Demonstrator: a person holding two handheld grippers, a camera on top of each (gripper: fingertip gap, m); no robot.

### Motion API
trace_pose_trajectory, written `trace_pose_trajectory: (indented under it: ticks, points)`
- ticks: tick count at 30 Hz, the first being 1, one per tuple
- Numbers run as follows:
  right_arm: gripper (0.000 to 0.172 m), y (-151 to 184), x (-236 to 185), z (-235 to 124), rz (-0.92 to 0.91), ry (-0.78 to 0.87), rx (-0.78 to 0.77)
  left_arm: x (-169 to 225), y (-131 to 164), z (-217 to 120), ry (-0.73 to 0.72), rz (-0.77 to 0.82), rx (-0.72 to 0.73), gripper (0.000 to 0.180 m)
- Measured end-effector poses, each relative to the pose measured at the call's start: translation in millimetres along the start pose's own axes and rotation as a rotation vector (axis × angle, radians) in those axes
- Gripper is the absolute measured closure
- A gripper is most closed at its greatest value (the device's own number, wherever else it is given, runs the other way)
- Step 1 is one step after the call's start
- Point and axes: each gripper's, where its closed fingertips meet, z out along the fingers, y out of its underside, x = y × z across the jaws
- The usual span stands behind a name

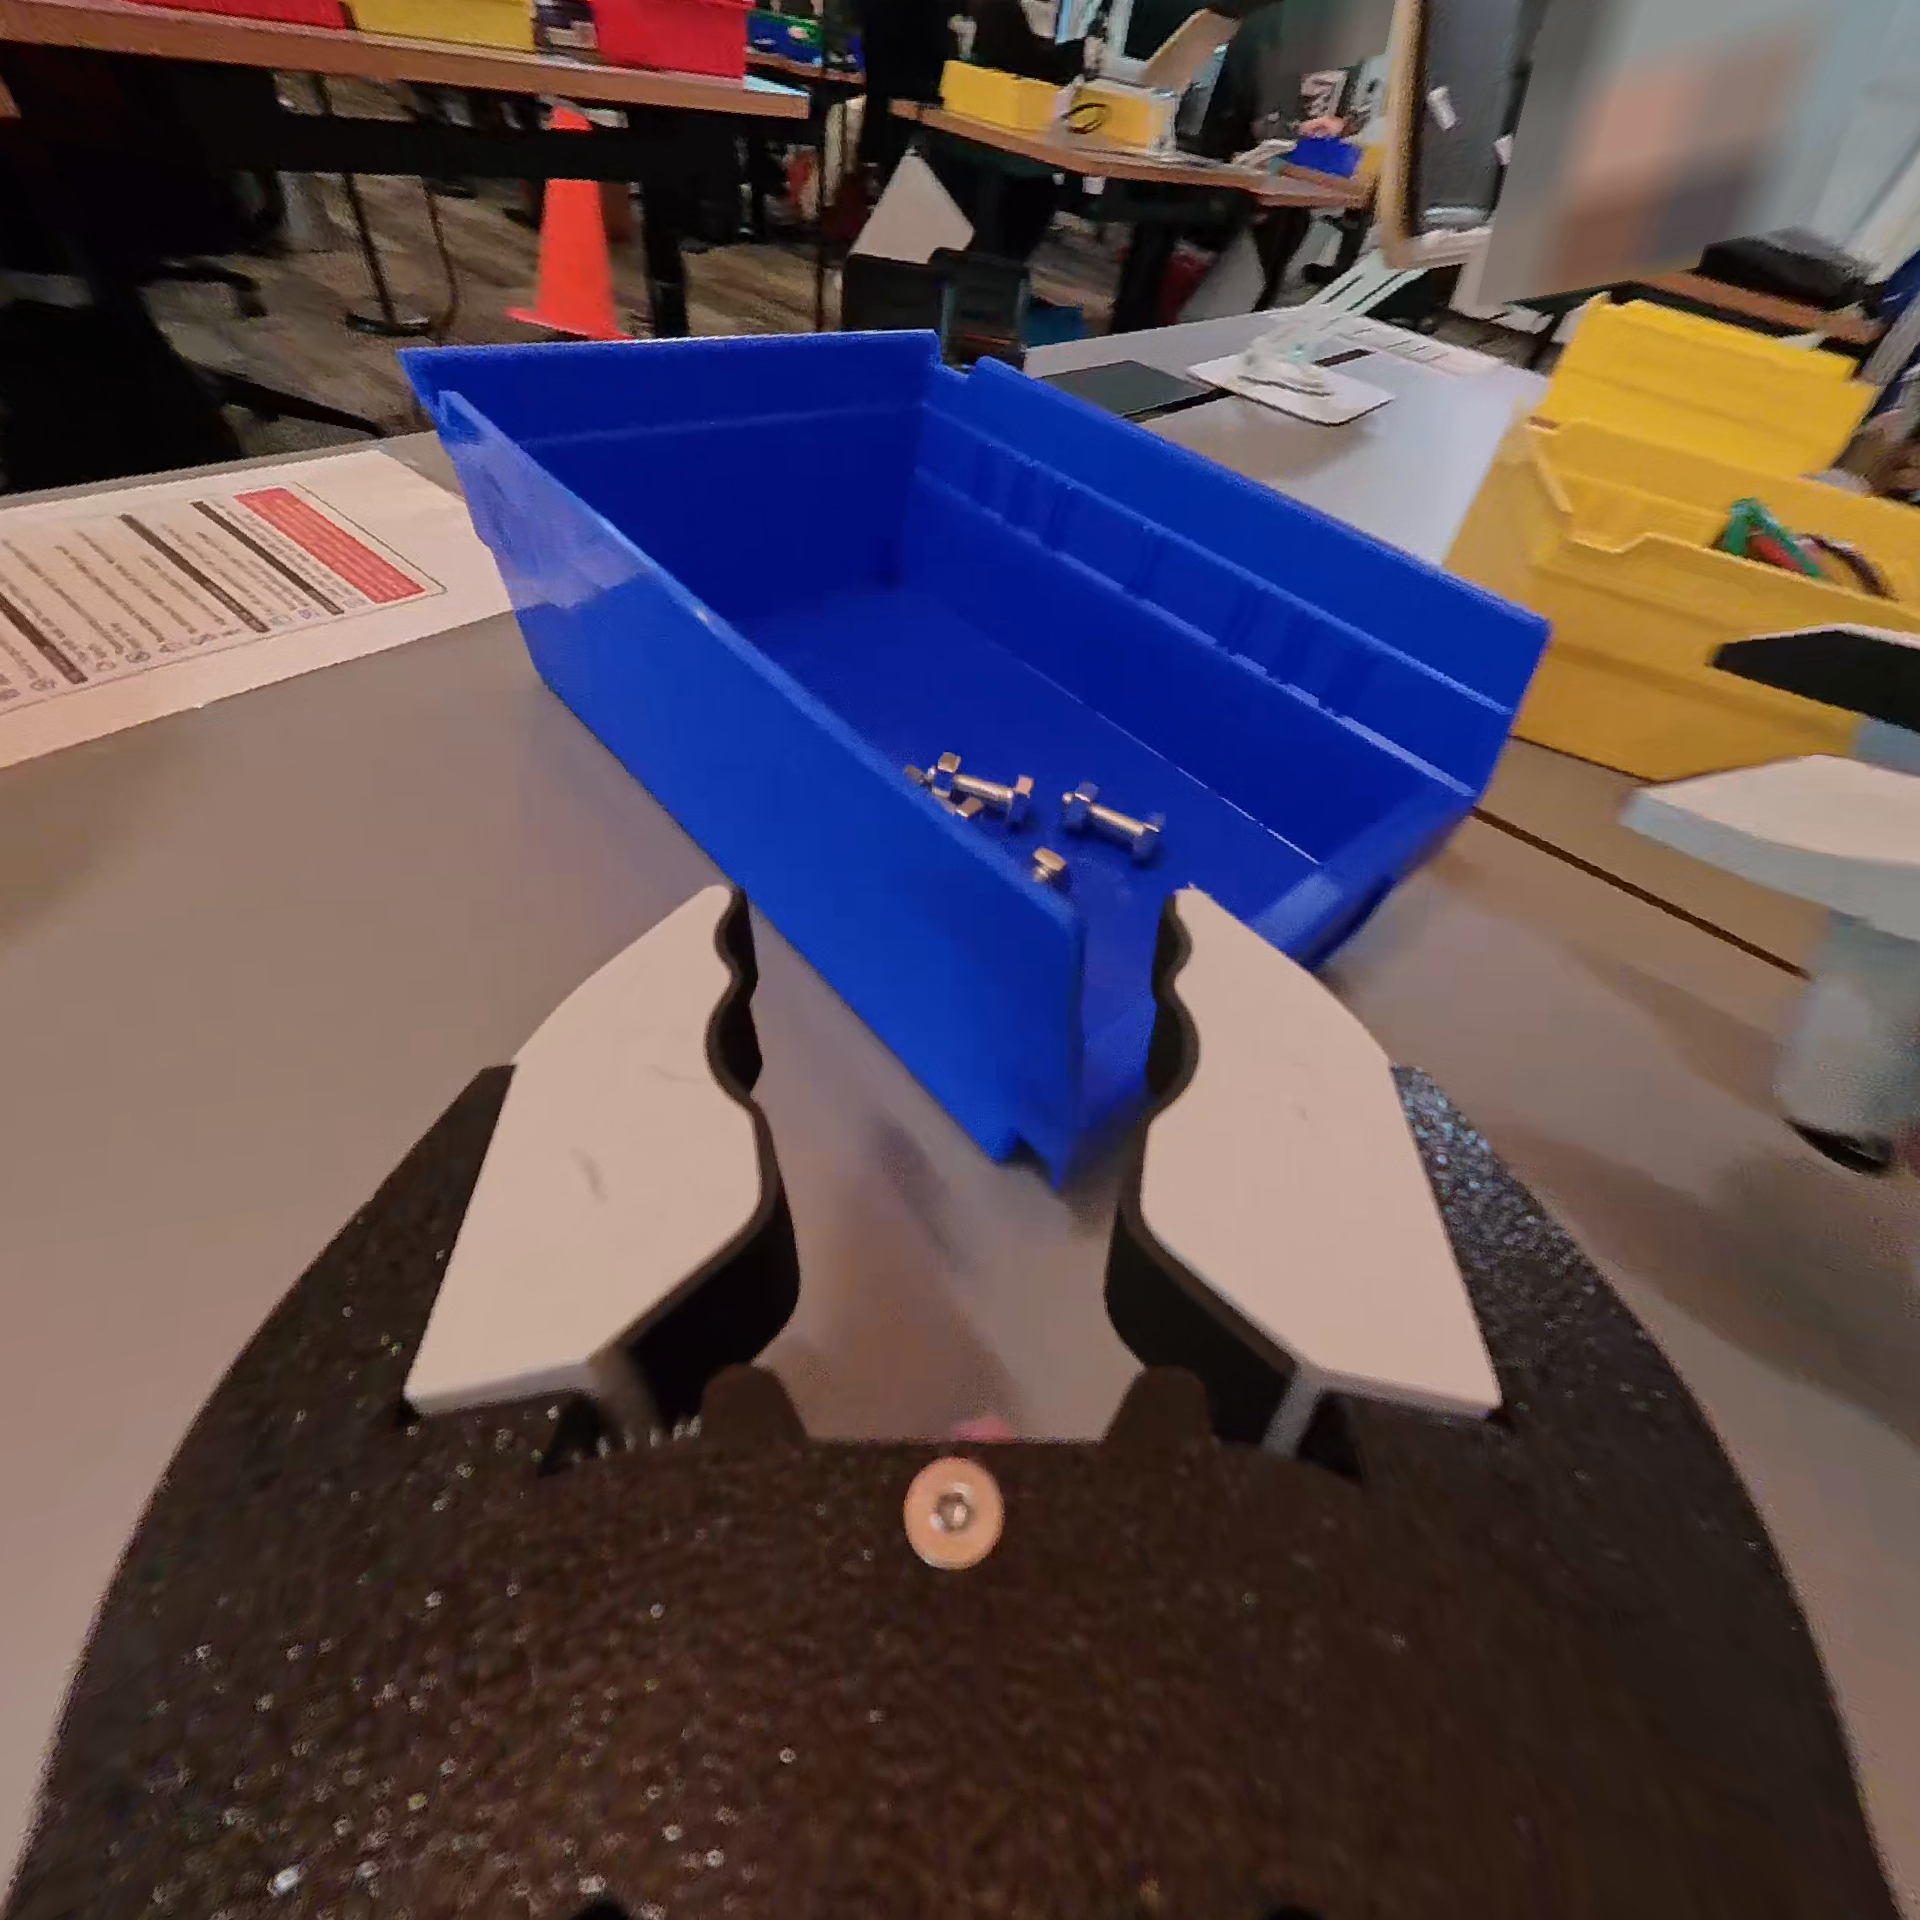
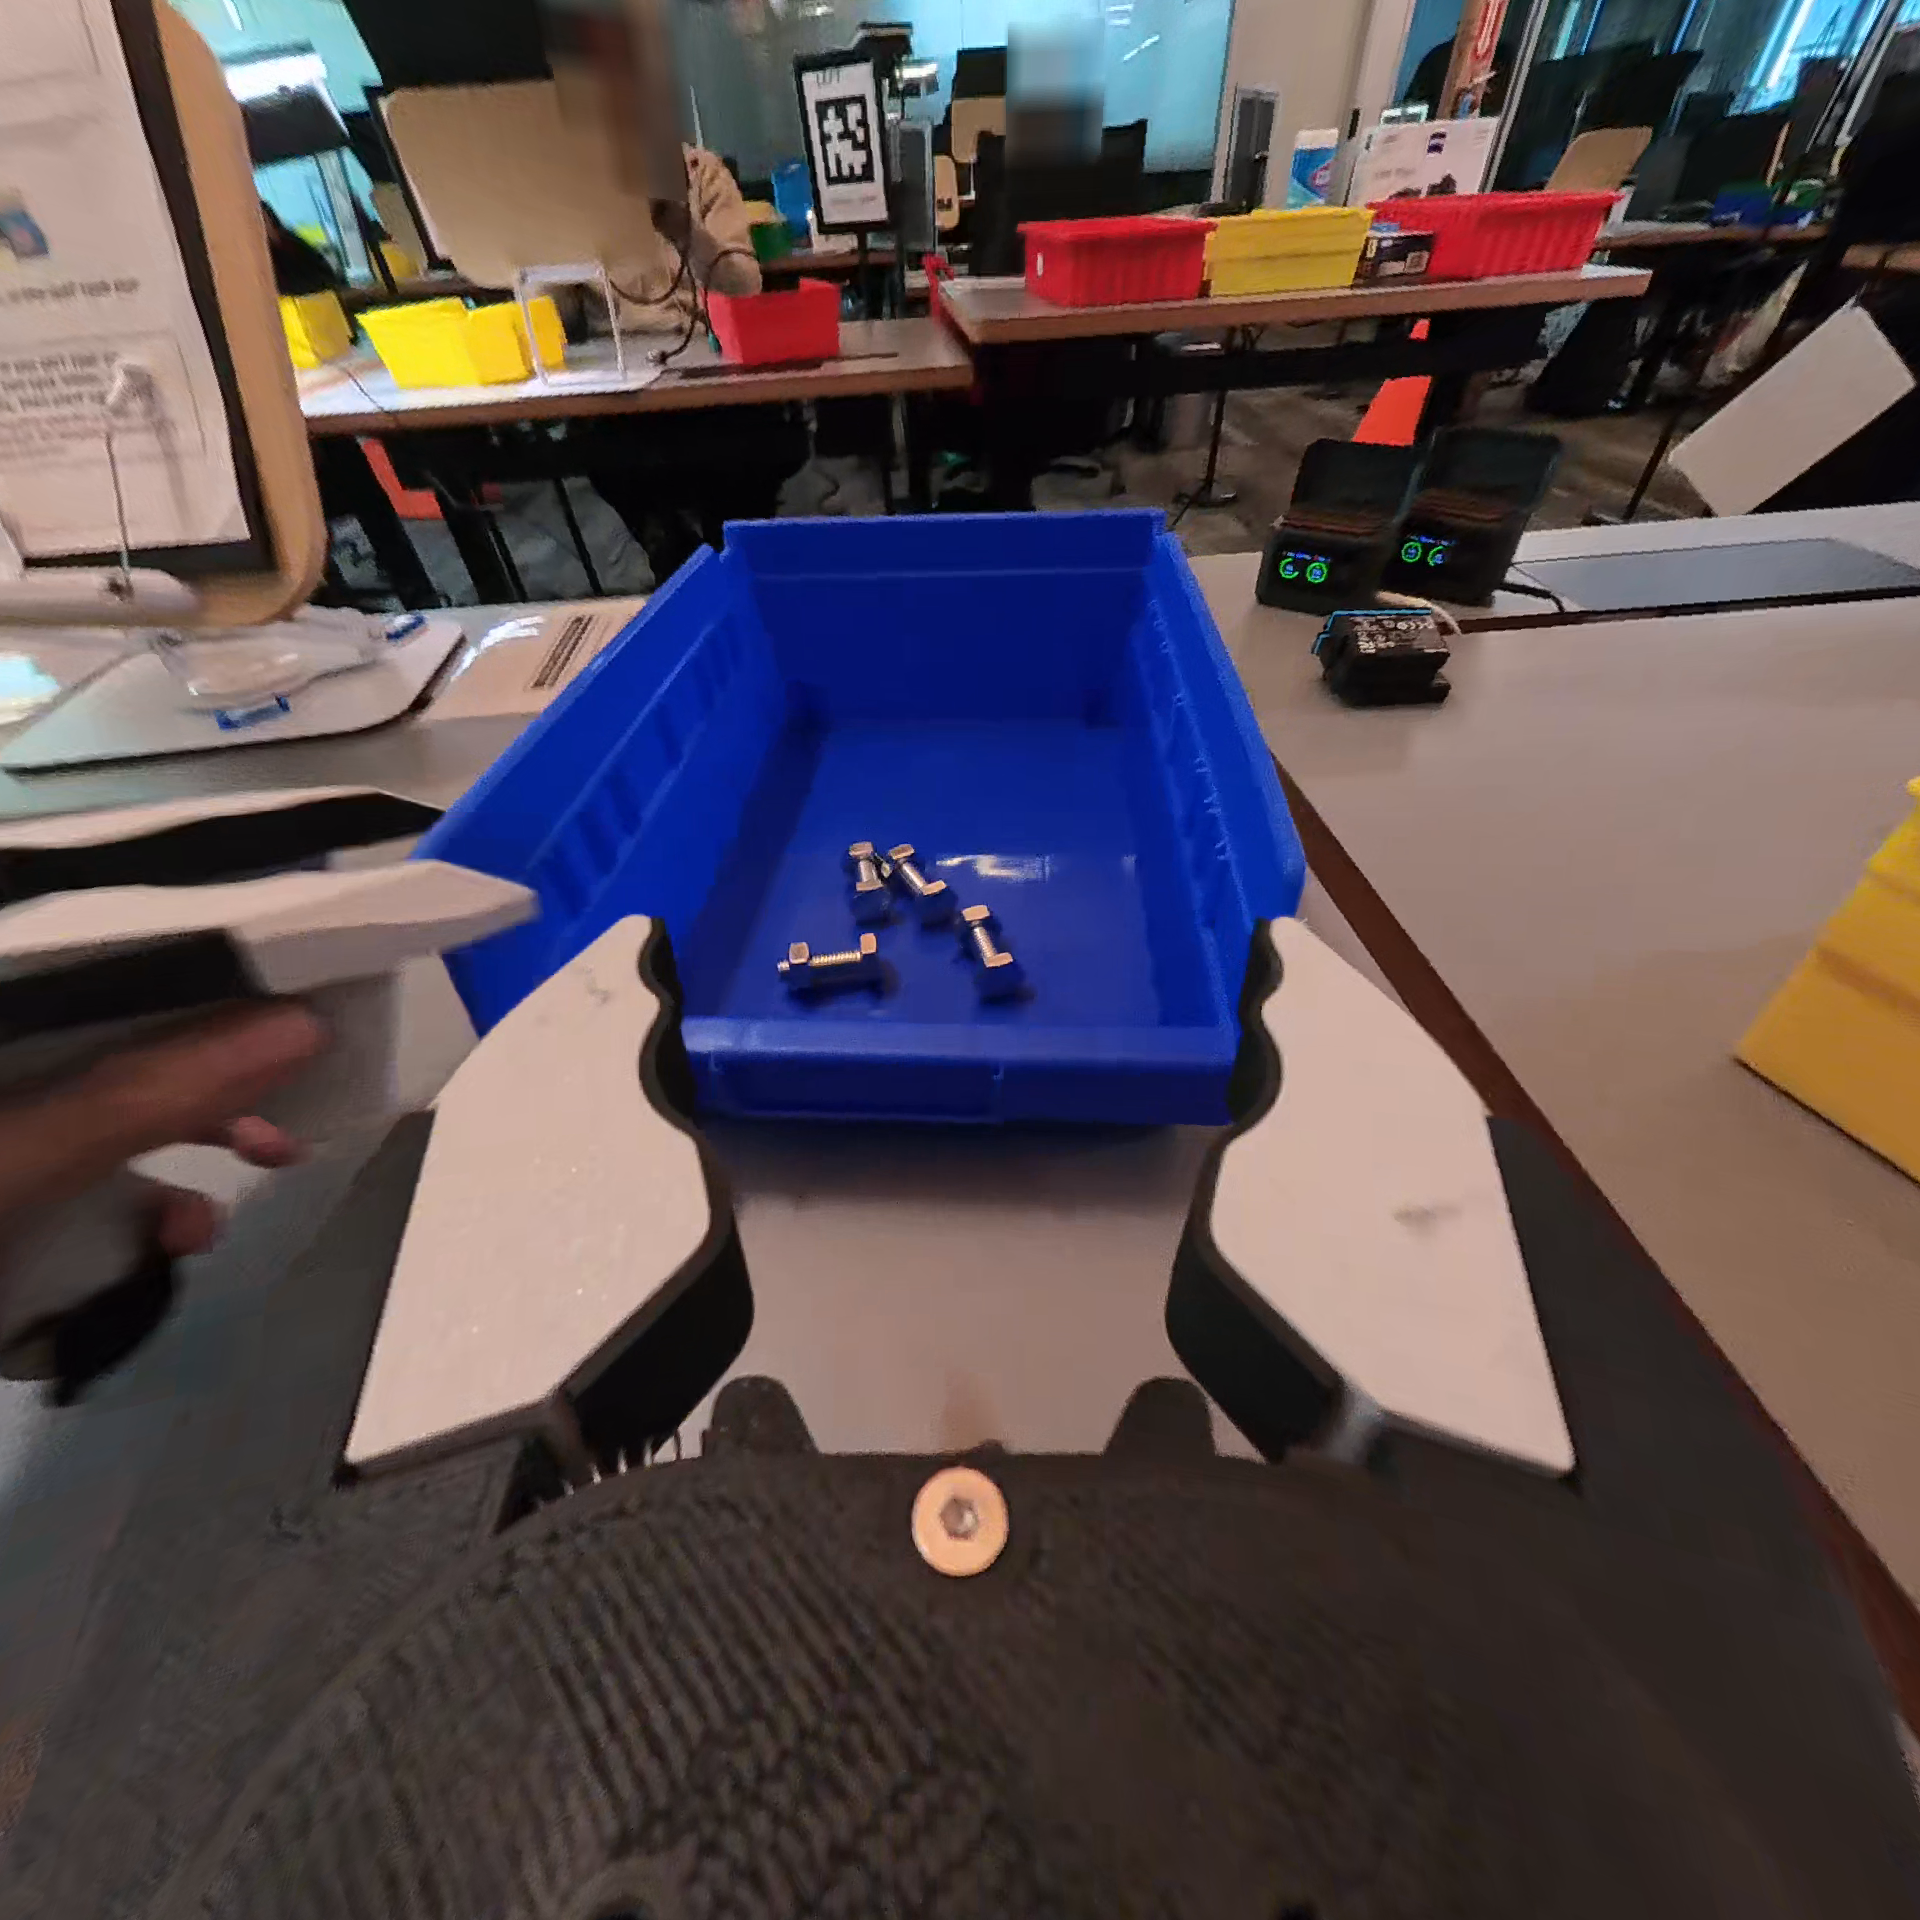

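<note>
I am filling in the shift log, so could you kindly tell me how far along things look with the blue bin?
Already there: four metal bolts lie loose on the floor of the blue bin, which sits on the grey table. In hand: nothing; the left tool is open around the bin's near corner, and the right tool is open at its front wall. What is left cannot be told from these views.

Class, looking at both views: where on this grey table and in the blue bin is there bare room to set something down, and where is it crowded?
Free: the blue bin's far floor beyond the bolts; the grey table between bin and yellow bin; the table strip between printed sheet and bin. Crowded: the bin's near end, where the bolts lie and both hand-held grippers, left and right, stand open.
</note>
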Motion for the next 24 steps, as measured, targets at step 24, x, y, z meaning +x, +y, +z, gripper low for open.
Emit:
trace_pose_trajectory:
  ticks: [24]
  points:
    - [0.074, -75, -295, -20, -0.185, -0.8, 0.025, -187, 66, -266, -0.264, 0.11, -0.151, 0.177]
